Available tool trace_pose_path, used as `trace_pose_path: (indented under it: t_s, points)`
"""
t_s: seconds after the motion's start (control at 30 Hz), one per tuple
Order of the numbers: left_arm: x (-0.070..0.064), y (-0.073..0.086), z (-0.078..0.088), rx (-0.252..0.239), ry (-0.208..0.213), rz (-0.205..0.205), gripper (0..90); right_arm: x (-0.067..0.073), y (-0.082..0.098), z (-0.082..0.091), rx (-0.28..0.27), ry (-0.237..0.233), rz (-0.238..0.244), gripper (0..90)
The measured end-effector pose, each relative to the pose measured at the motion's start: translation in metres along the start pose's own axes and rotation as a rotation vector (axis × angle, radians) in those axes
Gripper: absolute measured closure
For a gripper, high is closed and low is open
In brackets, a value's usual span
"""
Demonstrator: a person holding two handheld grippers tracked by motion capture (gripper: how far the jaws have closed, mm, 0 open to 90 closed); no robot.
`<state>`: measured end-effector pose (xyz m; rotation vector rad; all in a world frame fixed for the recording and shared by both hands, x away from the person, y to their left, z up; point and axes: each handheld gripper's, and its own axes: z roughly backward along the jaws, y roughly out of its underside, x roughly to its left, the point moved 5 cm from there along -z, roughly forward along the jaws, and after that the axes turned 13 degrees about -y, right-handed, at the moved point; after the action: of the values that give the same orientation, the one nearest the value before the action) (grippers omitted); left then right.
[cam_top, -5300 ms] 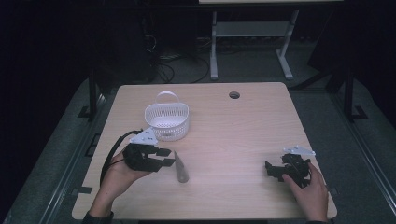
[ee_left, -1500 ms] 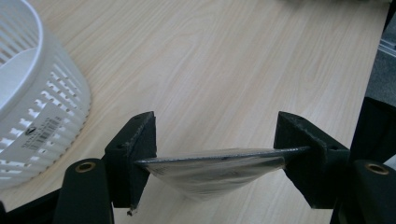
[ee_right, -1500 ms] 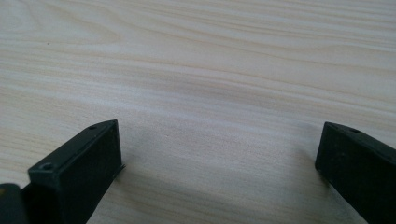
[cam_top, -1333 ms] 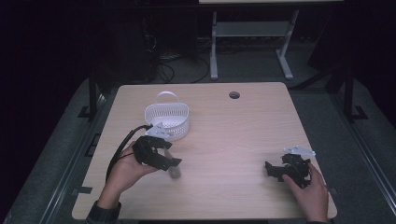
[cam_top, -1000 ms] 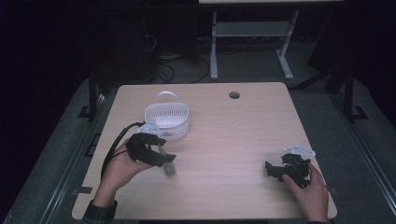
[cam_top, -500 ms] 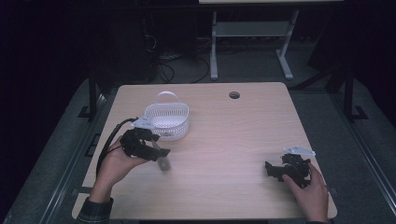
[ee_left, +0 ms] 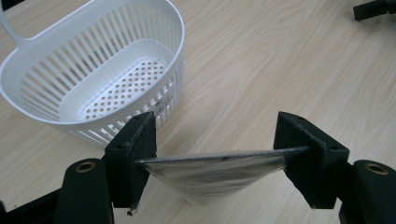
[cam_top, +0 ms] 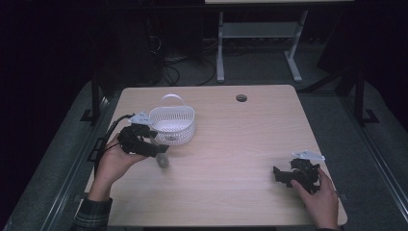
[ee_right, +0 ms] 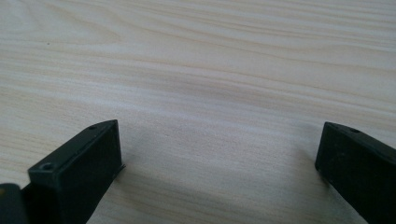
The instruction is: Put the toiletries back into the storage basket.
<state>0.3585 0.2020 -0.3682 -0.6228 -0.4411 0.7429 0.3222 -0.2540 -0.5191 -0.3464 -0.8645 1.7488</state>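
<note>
A silvery grey foil pouch (ee_left: 215, 173) with a flat crimped top edge spans the gap between my left gripper's (ee_left: 217, 140) jaws, which are shut on its two ends. In the high view that pouch (cam_top: 162, 159) hangs from the left gripper (cam_top: 153, 147), a little above the table and right beside the near side of a white slatted basket (cam_top: 172, 126). The basket (ee_left: 93, 70) is empty, with a loop handle at its far end. My right gripper (ee_right: 219, 154) stands open over bare wood, and rests in a hand near the table's front right (cam_top: 285, 174).
The light wooden table (cam_top: 250, 139) has a round cable hole (cam_top: 241, 98) near its far edge. Beyond the table stand a white desk frame (cam_top: 260, 33) and cables on a dark floor. Open tabletop lies between the two grippers.
My left gripper picked the pouch up off the table and carried it back and to the left, close to the basket. The right gripper has kept still.
</note>
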Motion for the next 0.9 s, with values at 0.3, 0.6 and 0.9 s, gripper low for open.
trace_pose_path:
  t_s: [0.3,0.6,0.9]
  points:
    - [0.008,-0.007,0.003,-0.017,-0.013,0.016,29.7,0.0,0.0,0.0,0.0,0.0,0.002,0.0]
    - [0.016,-0.017,0.011,-0.031,-0.021,0.015,29.7,0.0,0.0,0.0,-0.001,0.001,0.0,0.0]
    - [0.022,-0.027,0.018,-0.045,-0.027,0.015,29.7,0.0,0.0,0.0,0.0,0.0,0.0,0.0]
